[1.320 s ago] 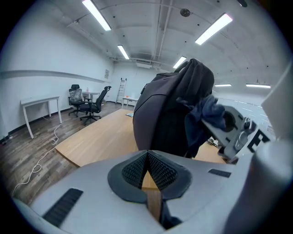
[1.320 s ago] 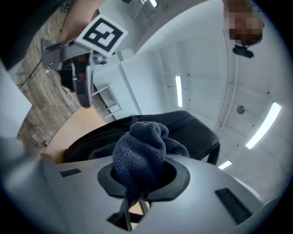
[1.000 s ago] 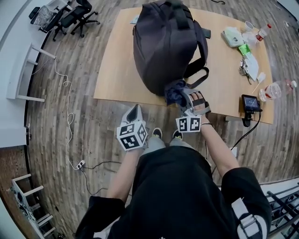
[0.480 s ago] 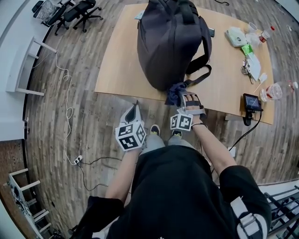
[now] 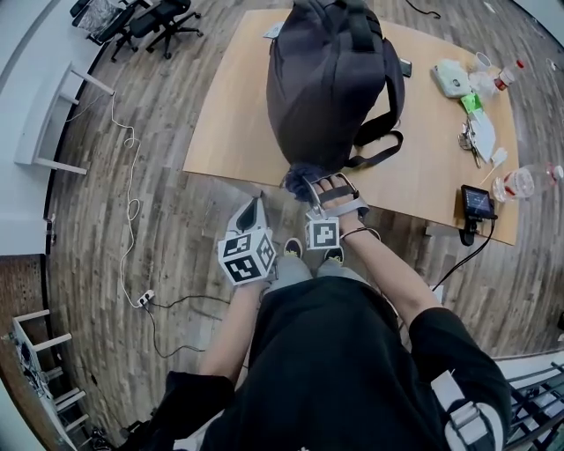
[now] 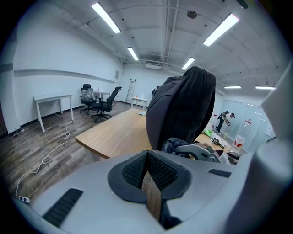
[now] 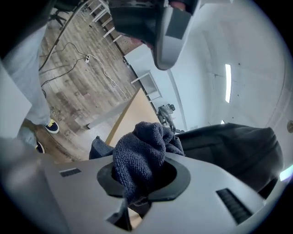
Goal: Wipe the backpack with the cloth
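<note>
With the backpack (image 5: 330, 79) upright on the desk (image 5: 233, 114), the right gripper (image 5: 306, 182) pinches the cloth (image 5: 296, 174) in its fingers against the backpack's near bottom edge to wipe, while the left gripper (image 5: 255, 204) hangs short of the backpack, fingers closed and empty.

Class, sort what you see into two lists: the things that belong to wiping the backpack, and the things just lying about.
Belongs to the job:
backpack
cloth, clamped in the right gripper

Just lying about:
plastic bottle
small screen device
keys
white case
office chairs
</note>
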`<state>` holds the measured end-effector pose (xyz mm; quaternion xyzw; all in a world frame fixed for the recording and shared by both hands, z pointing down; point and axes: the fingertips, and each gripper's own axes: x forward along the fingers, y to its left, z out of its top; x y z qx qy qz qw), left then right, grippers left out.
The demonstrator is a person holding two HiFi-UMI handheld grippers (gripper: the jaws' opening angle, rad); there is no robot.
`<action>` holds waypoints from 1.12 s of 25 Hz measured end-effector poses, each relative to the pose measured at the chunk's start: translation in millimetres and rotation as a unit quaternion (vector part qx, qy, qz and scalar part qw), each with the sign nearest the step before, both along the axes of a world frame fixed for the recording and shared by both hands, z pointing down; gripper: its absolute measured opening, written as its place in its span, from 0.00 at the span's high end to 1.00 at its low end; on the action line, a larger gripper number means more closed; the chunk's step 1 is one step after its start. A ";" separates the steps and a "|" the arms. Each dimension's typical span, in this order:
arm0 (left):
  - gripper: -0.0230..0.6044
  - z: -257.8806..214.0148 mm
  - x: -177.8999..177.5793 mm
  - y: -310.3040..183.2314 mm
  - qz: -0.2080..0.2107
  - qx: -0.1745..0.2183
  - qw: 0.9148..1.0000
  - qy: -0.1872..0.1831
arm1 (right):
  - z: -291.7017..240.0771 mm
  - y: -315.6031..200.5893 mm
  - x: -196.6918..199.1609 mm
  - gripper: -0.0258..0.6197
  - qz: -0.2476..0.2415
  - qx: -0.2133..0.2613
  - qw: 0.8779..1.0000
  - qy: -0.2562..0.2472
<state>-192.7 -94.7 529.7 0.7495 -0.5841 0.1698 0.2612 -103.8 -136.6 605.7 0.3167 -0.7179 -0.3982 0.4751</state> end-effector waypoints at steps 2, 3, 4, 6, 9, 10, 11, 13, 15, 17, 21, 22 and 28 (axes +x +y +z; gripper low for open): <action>0.94 -2.1 -6.5 0.4 -0.007 0.003 1.000 -0.001 | -11.2 -6.6 -2.6 0.85 0.008 -0.005 1.000 -0.017; 0.94 -3.3 -9.9 0.6 -0.011 0.004 1.000 -0.002 | -21.3 -9.2 -3.6 0.85 0.009 0.001 1.000 -0.025; 0.94 -4.3 -13.1 0.5 -0.014 0.005 1.000 -0.002 | -33.1 -12.2 -4.3 0.86 0.009 0.013 0.999 -0.031; 0.94 -5.5 -18.0 0.4 -0.021 0.005 1.000 -0.001 | -60.0 -19.7 -4.2 0.86 0.008 0.046 0.998 -0.035; 0.94 -6.1 -20.1 0.9 -0.024 0.006 1.000 0.001 | -111.7 -29.6 0.0 0.86 0.009 0.110 0.993 -0.040; 0.94 -6.3 -20.0 0.6 -0.024 0.007 1.000 0.002 | -131.5 -32.4 2.9 0.86 0.011 0.132 0.990 -0.044; 0.94 -6.6 -19.9 0.1 -0.024 0.008 1.000 0.003 | -151.1 -34.8 6.2 0.86 0.012 0.150 0.987 -0.049; 0.94 -7.3 -19.2 -1.2 -0.024 0.010 1.000 0.005 | -189.2 -36.6 12.8 0.85 0.012 0.182 0.982 -0.056; 0.94 -8.2 -16.6 -2.5 -0.021 0.012 1.000 0.006 | -226.0 -36.0 20.6 0.86 0.011 0.210 0.975 -0.074; 0.94 -8.5 -13.2 -3.9 -0.018 0.014 1.000 0.006 | -262.4 -36.8 30.2 0.86 0.018 0.229 0.968 -0.104; 0.94 -8.0 -7.7 -7.2 -0.012 0.015 1.000 0.008 | -325.4 -52.7 48.7 0.86 0.043 0.253 0.955 -0.146; 0.94 -8.3 -6.2 -8.2 -0.011 0.016 1.000 0.009 | -334.0 -59.3 51.4 0.86 0.047 0.250 0.955 -0.150; 0.94 -7.0 3.2 -9.7 -0.008 0.014 1.000 0.013 | -336.9 -65.8 42.5 0.86 0.045 0.236 0.961 -0.139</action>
